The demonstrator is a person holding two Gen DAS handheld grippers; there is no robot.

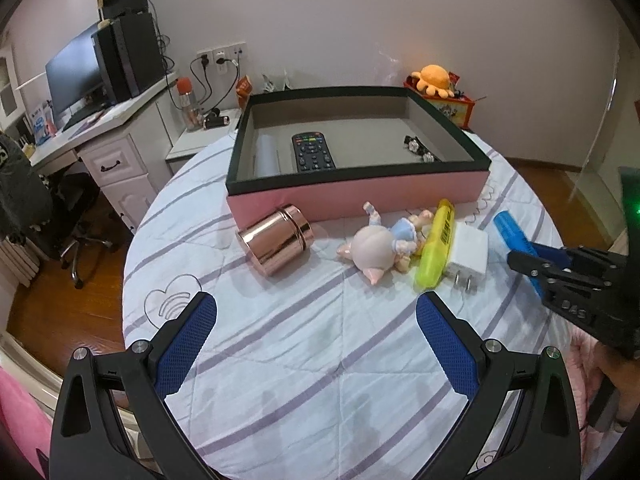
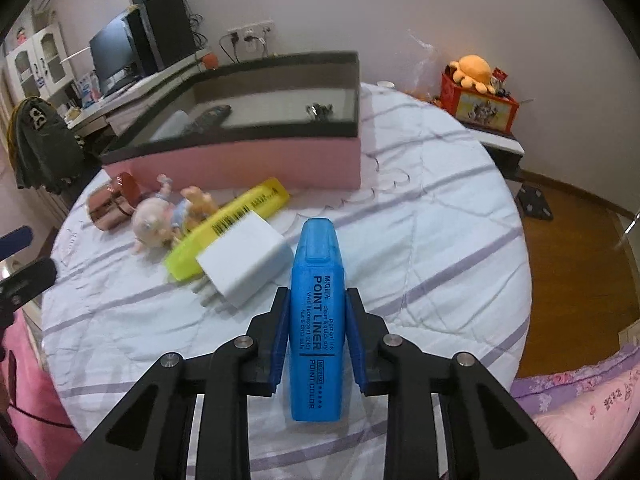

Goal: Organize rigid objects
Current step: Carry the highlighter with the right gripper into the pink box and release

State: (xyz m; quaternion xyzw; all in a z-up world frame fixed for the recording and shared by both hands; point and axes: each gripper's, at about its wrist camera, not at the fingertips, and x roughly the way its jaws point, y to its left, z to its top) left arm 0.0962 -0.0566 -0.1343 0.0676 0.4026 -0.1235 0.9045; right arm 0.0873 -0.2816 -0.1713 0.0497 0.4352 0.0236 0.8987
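While your right gripper point(image 2: 316, 340) presses its blue pads against both sides of a blue highlighter point(image 2: 316, 320), the pen points forward along the fingers, its cap end away from you, above the striped cloth of the round table point(image 2: 440, 240). Whether its lower end touches the cloth is unclear. Just left of it lies a white charger plug point(image 2: 244, 264), prongs toward you, touching a yellow highlighter point(image 2: 228, 224). Beside that lies a small pig figurine point(image 1: 380, 246) on its side, and farther left a rose-gold tin point(image 1: 276, 240), also on its side. Behind them all sits a pink storage box point(image 1: 356, 196) with a dark rim; inside it are a black remote control point(image 1: 312, 150), a pale cylinder point(image 1: 267, 156) at its left and small dark trinkets point(image 1: 418, 148) near the right wall. Your left gripper point(image 1: 316, 324) hangs over bare cloth nearer you, its fingers spread wide and holding nothing.
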